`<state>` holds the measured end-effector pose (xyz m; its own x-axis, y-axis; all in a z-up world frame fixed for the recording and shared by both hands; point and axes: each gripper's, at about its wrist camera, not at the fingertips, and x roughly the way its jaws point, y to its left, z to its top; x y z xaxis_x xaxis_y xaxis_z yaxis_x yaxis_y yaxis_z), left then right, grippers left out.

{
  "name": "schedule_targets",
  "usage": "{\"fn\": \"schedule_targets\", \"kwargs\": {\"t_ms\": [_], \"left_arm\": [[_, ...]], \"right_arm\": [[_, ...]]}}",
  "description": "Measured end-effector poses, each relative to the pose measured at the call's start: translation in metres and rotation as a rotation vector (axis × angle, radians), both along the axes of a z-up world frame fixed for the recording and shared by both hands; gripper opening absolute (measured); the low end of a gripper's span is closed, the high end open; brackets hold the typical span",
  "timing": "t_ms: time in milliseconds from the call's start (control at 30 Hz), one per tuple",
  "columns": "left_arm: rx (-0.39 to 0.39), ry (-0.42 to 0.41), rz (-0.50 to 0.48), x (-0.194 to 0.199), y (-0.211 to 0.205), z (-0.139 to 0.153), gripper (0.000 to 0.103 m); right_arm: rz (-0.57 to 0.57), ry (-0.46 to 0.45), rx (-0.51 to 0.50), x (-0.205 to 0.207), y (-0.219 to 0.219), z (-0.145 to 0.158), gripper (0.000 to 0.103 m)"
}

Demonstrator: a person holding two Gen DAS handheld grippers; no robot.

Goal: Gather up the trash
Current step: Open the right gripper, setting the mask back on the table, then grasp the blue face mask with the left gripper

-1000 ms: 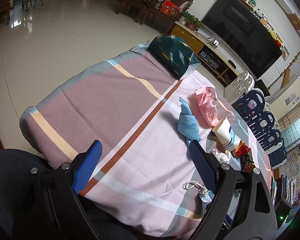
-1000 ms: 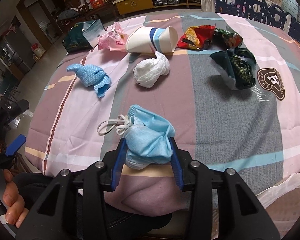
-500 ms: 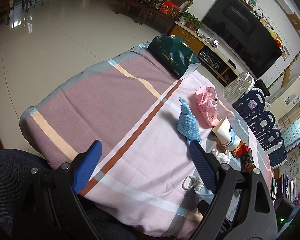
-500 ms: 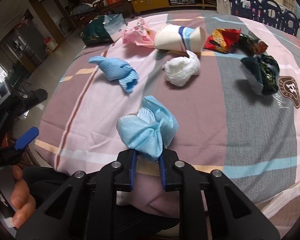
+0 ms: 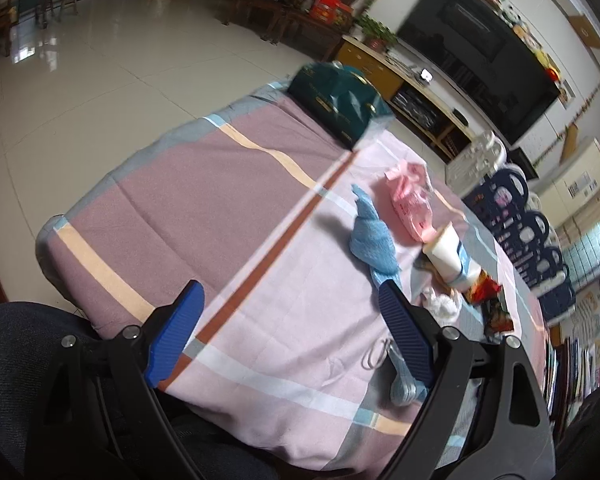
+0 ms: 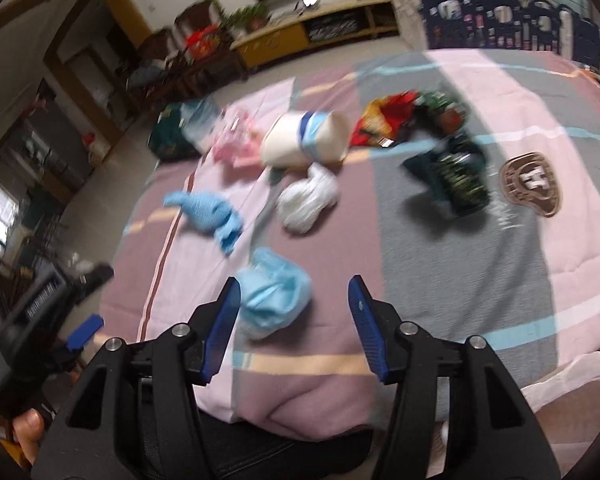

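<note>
- The right gripper [image 6: 294,304] is held wide open, and nothing is gripped by it.
- The blue mask [image 6: 272,300] is seen between the fingers, close to the left finger [image 6: 224,320], lying on the cloth [image 6: 460,280].
- Past the fingertips, a white wad [image 6: 306,200], a blue rag [image 6: 208,212] and a cup [image 6: 304,144] on its side are seen.
- The left gripper [image 5: 288,320] is also held wide open and empty.
- The mask [image 5: 404,380] is partly hidden behind its right finger [image 5: 404,332].
</note>
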<state>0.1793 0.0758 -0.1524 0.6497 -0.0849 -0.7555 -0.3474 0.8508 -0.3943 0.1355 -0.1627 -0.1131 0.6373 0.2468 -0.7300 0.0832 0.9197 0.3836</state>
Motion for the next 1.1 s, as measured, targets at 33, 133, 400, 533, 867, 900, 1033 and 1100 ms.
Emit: {"fn": "schedule_targets", "kwargs": {"t_ms": [33,133,400,533,867,900,1033,1100], "left_arm": [[-0.003,0.011,-0.055,0.003,-0.006,-0.001,0.089],[0.001,0.026,-0.252,0.01,-0.032,-0.002,0.088],[0.201,0.011,-0.556,0.012,-0.126,0.0,0.088],[0.296,0.036,-0.621,0.019,-0.161,-0.011,0.084],[0.32,0.089,-0.667,0.022,-0.156,-0.031,0.018],[0.313,0.087,-0.647,0.021,-0.15,-0.03,0.017],[0.285,0.061,-0.599,0.021,-0.139,-0.023,0.016],[0.283,0.048,-0.588,0.019,-0.137,-0.021,0.015]], "right_arm": [[-0.032,-0.021,0.006,-0.003,-0.009,0.005,0.057],[-0.125,-0.047,-0.029,-0.009,-0.033,0.016,0.058],[-0.263,0.02,-0.08,0.001,-0.085,-0.002,0.059],[-0.277,0.038,-0.096,0.017,-0.097,-0.011,0.06],[-0.249,0.064,-0.174,0.085,-0.091,-0.023,0.086],[-0.239,0.087,-0.191,0.092,-0.087,-0.028,0.086],[-0.185,0.146,-0.225,0.105,-0.073,-0.047,0.085],[-0.17,0.135,-0.259,0.103,-0.064,-0.049,0.08]]}}
